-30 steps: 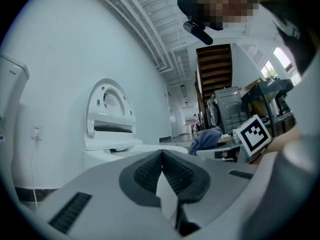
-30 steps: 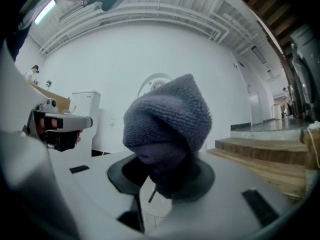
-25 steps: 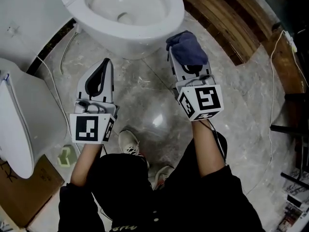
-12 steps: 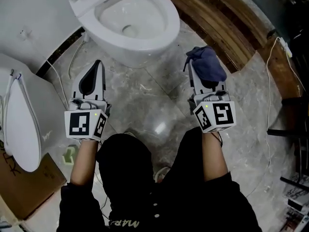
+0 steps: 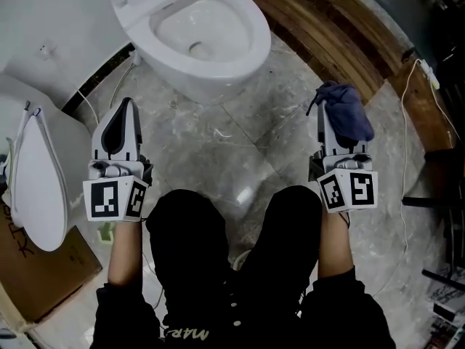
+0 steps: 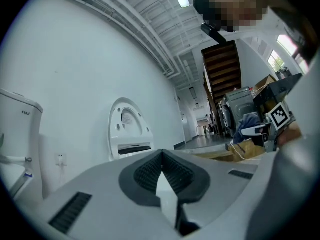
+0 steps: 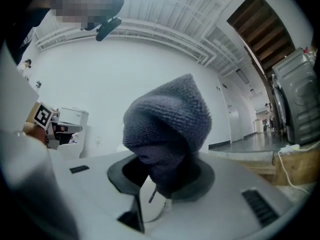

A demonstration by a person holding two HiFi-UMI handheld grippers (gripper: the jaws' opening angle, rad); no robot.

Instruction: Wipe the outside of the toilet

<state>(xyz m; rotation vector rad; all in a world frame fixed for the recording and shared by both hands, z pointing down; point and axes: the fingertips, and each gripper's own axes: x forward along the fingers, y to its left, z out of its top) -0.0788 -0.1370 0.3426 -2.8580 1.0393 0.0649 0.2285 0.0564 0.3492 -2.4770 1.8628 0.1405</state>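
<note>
A white toilet (image 5: 203, 35) stands at the top of the head view, its bowl uncovered. My right gripper (image 5: 332, 118) is held to the right of it, above the marble floor, shut on a dark blue cloth (image 5: 347, 113) that bunches over its tips. In the right gripper view the blue cloth (image 7: 167, 129) rises out of the pinched jaws. My left gripper (image 5: 120, 115) hangs to the left of the bowl, shut with nothing in it. Both are apart from the toilet. The left gripper (image 6: 162, 156) points at a detached seat lid (image 6: 128, 129) against the wall.
A loose white toilet seat lid (image 5: 33, 184) leans at the left beside a cardboard box (image 5: 33, 275). Wooden steps (image 5: 341, 31) run along the upper right, with a cable (image 5: 407, 122) on the floor. The person's legs (image 5: 240, 246) fill the lower middle.
Both grippers have drawn back from the toilet and spread apart, the right one carrying the cloth to the right. The head view has shifted, showing the toilet higher in frame.
</note>
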